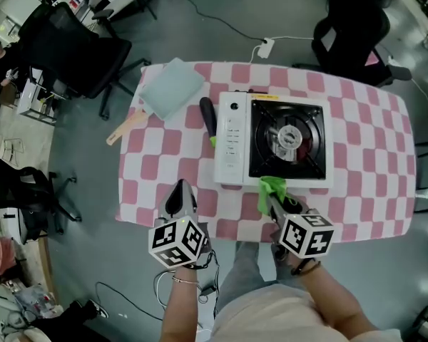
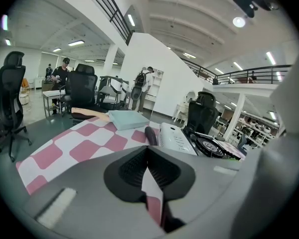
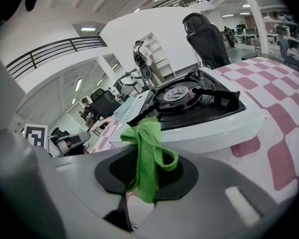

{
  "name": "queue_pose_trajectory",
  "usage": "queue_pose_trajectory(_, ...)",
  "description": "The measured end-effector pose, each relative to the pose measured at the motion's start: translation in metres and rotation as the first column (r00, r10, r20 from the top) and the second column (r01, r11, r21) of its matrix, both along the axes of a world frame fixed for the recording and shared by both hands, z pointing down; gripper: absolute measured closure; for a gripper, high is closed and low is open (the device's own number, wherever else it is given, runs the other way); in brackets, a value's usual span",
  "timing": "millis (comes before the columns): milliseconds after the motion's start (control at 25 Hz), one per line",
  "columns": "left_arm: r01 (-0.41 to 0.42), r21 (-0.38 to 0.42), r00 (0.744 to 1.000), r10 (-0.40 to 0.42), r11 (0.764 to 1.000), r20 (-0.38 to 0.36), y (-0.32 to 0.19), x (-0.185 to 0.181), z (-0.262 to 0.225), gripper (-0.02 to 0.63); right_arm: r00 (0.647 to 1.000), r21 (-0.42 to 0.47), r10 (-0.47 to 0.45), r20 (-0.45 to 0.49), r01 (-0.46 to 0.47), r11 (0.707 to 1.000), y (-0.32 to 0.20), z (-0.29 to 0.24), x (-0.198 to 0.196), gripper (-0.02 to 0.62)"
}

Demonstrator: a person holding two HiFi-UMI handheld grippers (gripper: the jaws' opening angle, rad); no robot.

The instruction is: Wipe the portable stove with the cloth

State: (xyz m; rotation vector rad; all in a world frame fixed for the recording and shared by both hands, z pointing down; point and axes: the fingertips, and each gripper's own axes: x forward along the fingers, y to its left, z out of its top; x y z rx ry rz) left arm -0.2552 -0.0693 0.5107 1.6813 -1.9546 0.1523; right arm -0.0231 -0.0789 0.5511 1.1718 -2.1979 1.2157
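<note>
Right gripper view, my right claw [image 3: 148,176] clamped on the green cloth [image 3: 147,143], cloth at the portable stove [image 3: 189,108] near rim, stove mid-bench [image 1: 171,155], my left claw [image 2: 148,168] closed, empty, above the bench's front edge.

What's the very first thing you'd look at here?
The bright green cloth jumps out: the right gripper pinches it by the front edge of the stove. Next comes that white stove with its black burner, sitting on the pink-and-white checked table. The left gripper is shut on nothing over the table's near left edge.
</note>
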Motion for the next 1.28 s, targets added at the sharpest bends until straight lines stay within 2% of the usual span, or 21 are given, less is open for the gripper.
queue_pose_trajectory(720, -0.045, 0.006, 0.999, 0.045, 0.999, 0.004, -0.012, 0.033, -0.006, 0.606, 0.999, -0.003, 0.049, -0.009, -0.049, 0.999, -0.002, -0.001, 0.037, 0.505)
queue_pose_trajectory(1280, -0.116, 0.018, 0.993, 0.116, 0.993, 0.003, -0.029, 0.073, -0.012, 0.606, 0.991, -0.004, 0.128, -0.024, -0.128, 0.992, -0.005, 0.001, 0.085, 0.505)
